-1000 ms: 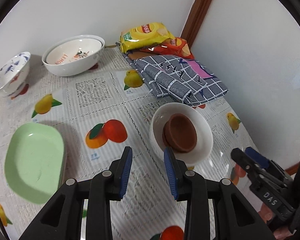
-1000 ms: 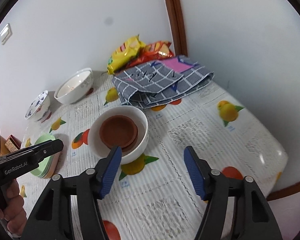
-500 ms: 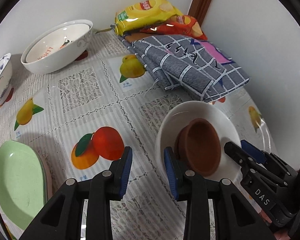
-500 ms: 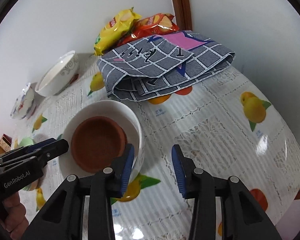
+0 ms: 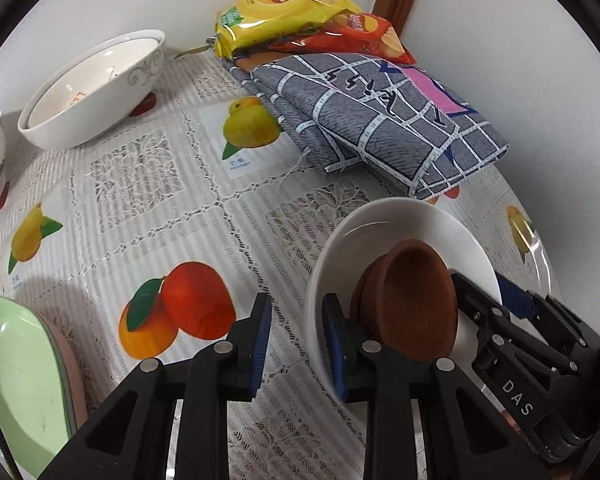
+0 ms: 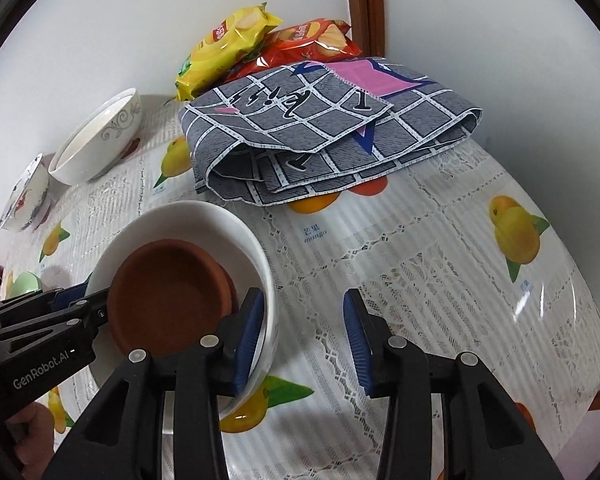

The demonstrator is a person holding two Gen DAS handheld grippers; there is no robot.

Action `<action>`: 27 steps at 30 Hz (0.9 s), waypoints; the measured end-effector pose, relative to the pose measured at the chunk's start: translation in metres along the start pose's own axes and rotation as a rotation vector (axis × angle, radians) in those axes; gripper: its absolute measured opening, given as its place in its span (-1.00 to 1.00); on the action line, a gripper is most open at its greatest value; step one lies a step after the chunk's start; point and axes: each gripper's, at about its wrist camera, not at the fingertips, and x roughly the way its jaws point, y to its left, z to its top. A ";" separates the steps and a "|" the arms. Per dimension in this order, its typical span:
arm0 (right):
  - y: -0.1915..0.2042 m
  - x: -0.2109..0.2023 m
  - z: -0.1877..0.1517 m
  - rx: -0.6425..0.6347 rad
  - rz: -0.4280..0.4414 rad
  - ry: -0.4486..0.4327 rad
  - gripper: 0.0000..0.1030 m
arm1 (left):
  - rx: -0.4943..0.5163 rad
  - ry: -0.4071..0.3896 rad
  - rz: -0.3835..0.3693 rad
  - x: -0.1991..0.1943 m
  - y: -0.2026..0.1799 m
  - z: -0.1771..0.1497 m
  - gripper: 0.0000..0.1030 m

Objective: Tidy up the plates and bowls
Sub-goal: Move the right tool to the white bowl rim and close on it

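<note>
White bowl (image 6: 204,224) with brown dishes (image 6: 172,284) nested inside sat mid-table beside the folded cloth (image 6: 324,140). Over the last second I brought both tools down onto it: left gripper (image 5: 296,344) closing across its near rim, right gripper (image 6: 304,336) narrowed, one pad inside the opposite rim, not clamped. I judged a two-sided lift imminent.

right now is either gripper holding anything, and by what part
Nothing is gripped yet. The left gripper and right gripper each straddle the rim of the white bowl, on opposite sides, with gaps showing. The left jaws are closing.
</note>
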 end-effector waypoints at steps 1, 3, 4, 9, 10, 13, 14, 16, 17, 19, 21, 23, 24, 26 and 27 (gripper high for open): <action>0.000 0.001 0.000 0.001 -0.004 -0.005 -0.22 | -0.002 0.005 0.000 0.002 -0.001 -0.001 -0.51; -0.001 0.002 -0.001 0.014 0.001 -0.005 -0.22 | -0.008 0.009 -0.004 0.005 0.000 -0.002 -0.52; -0.001 0.002 -0.001 0.017 0.005 -0.004 -0.22 | -0.015 0.004 -0.008 0.004 0.000 -0.002 -0.52; -0.003 0.006 0.000 0.041 0.032 0.021 -0.22 | -0.025 0.003 -0.020 0.006 0.002 -0.001 -0.54; -0.003 0.006 0.000 0.041 0.033 0.020 -0.22 | -0.026 0.003 -0.022 0.006 0.002 0.000 -0.54; -0.004 0.006 0.000 0.042 0.041 0.026 -0.22 | -0.025 0.001 -0.022 0.006 0.002 0.000 -0.54; -0.005 0.006 0.001 0.044 0.046 0.031 -0.22 | -0.025 0.000 -0.020 0.005 0.002 0.000 -0.54; -0.006 0.007 0.001 0.044 0.056 0.038 -0.22 | -0.025 -0.001 -0.020 0.005 0.002 -0.001 -0.54; -0.006 0.008 0.001 0.042 0.059 0.041 -0.22 | -0.027 -0.001 -0.023 0.005 0.003 -0.001 -0.55; -0.006 0.008 0.002 0.048 0.063 0.047 -0.22 | -0.030 0.003 -0.028 0.005 0.003 -0.001 -0.56; -0.005 0.008 0.002 0.043 0.062 0.043 -0.22 | -0.029 0.003 -0.027 0.005 0.003 -0.001 -0.56; -0.002 0.007 0.001 0.036 0.055 0.035 -0.24 | -0.030 0.003 -0.028 0.005 0.003 -0.001 -0.56; -0.002 0.007 0.001 0.036 0.056 0.033 -0.31 | -0.032 0.003 -0.029 0.005 0.003 -0.001 -0.56; 0.000 0.007 0.001 0.041 0.067 0.031 -0.38 | -0.027 0.000 -0.036 0.005 0.003 -0.001 -0.59; 0.000 0.007 0.001 0.042 0.067 0.030 -0.40 | -0.027 0.002 -0.049 0.005 0.004 -0.001 -0.61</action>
